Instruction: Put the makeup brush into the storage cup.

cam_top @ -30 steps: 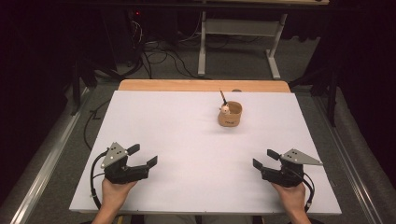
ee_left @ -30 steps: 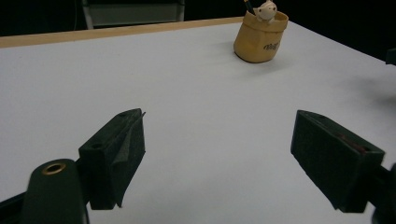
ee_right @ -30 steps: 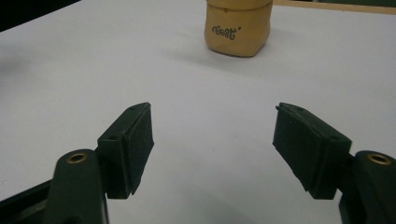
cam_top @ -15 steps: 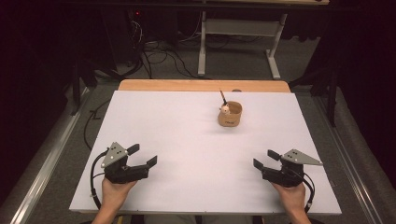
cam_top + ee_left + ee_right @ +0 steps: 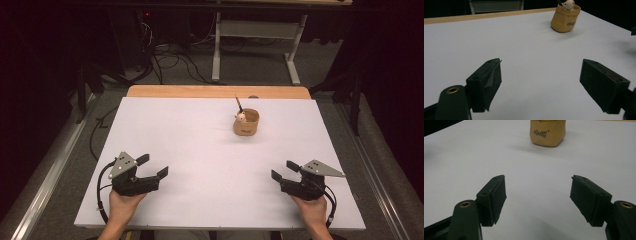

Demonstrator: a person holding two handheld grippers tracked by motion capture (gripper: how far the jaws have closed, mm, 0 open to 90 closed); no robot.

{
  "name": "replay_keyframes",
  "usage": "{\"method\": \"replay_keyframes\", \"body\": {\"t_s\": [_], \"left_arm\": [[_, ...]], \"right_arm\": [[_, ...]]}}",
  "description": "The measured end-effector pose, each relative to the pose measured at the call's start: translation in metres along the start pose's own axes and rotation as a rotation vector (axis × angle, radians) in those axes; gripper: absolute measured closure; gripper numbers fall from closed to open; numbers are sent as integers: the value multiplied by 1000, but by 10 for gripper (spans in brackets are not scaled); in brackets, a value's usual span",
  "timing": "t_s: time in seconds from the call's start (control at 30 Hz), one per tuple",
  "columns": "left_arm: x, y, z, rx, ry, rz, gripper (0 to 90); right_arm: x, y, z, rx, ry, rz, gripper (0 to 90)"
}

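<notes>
The table (image 5: 200, 150) is the biggest thing: a white top w/ a strip of bare wood along its far edge, taking up most of the high view. Dark floor around it, w/ a metal frame (image 5: 255, 45) standing beyond the far edge and cables (image 5: 170, 57) lying on the floor near it.

Next, the two hand-held tools at the near edge. The left gripper (image 5: 151, 167) sits near the near-left corner, held from below by the person's left hand (image 5: 122, 205); grey plate on top, black cable looping off to its left. Jaws spread wide apart, nothing between them; the left gripper view shows bare white tabletop in the gap. The right gripper (image 5: 285, 170) sits near the near-right corner in the right hand (image 5: 310, 212), grey plate on top too. Its jaws also stand wide apart and empty, w/ bare table between them in the right gripper view.

Smallest: a tan cup (image 5: 246, 122) standing upright on the far half of the table, a bit right of centre, well apart from both grippers. Dark lettering on its side, too blurred to read. A small pale figure (image 5: 568, 4) peeks over the rim, and a thin dark stick (image 5: 238, 103) pokes up out of it.
</notes>
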State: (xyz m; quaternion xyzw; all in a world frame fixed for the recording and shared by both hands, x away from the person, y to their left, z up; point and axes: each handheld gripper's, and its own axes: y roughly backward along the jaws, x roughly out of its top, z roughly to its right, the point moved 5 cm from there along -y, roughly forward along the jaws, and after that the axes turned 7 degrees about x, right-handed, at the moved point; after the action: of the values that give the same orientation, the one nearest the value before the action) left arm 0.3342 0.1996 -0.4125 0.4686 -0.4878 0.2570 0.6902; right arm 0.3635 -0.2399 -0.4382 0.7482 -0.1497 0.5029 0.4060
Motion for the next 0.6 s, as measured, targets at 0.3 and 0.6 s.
{"method": "replay_keyframes", "body": {"t_s": [0.3, 0.6], "left_arm": [[0, 0, 0, -3, -1, 0, 180], [0, 0, 0, -3, -2, -1, 180]], "right_arm": [[1, 0, 0, -2, 8, 11, 301], [1, 1, 0, -2, 10, 13, 298]]}}
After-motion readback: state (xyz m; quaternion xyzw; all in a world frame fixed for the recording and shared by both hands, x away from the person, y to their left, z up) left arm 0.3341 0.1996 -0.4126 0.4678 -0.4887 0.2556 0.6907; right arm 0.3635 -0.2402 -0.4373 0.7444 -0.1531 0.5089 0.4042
